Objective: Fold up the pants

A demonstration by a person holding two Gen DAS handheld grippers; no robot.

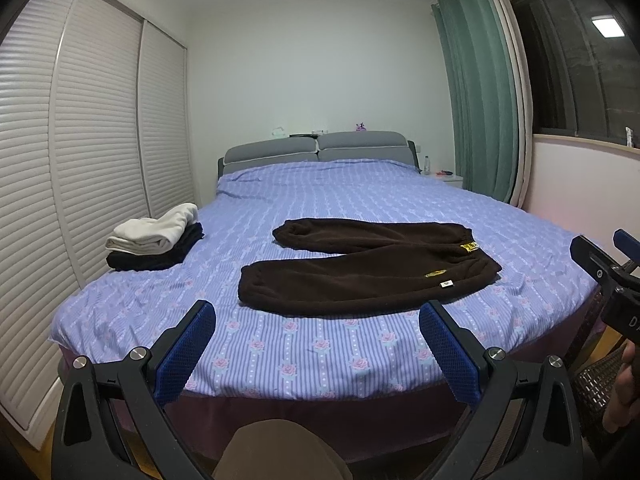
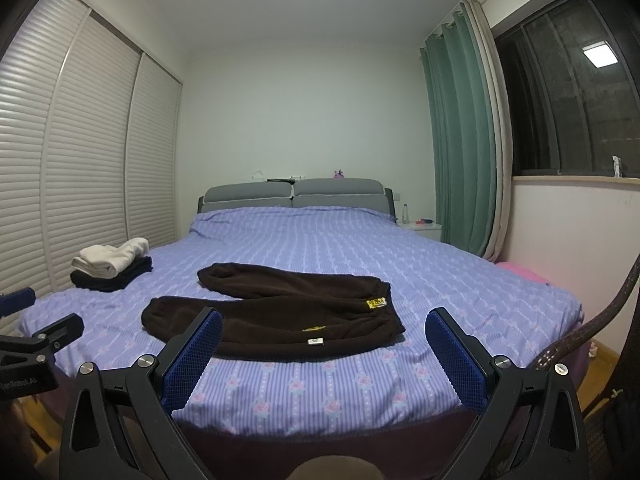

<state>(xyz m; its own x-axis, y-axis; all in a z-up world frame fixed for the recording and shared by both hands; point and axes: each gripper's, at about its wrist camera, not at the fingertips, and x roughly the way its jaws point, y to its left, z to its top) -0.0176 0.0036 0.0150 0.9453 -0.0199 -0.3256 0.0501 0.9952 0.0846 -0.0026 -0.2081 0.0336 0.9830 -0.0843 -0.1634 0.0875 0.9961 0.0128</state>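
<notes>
We held both the left gripper [image 1: 316,346] and the right gripper [image 2: 324,354] with jaws spread wide, gripping nothing. The brown pants [image 1: 368,266] lay flat on the bed [image 1: 320,356], legs apart — no fold made. Their yellow tags [image 2: 376,303] were perhaps lettered — unreadable.

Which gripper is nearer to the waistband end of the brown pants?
Right. The right gripper hovers open just before the waistband end of the brown pants; the left gripper, also open, faces the leg cuffs.
</notes>
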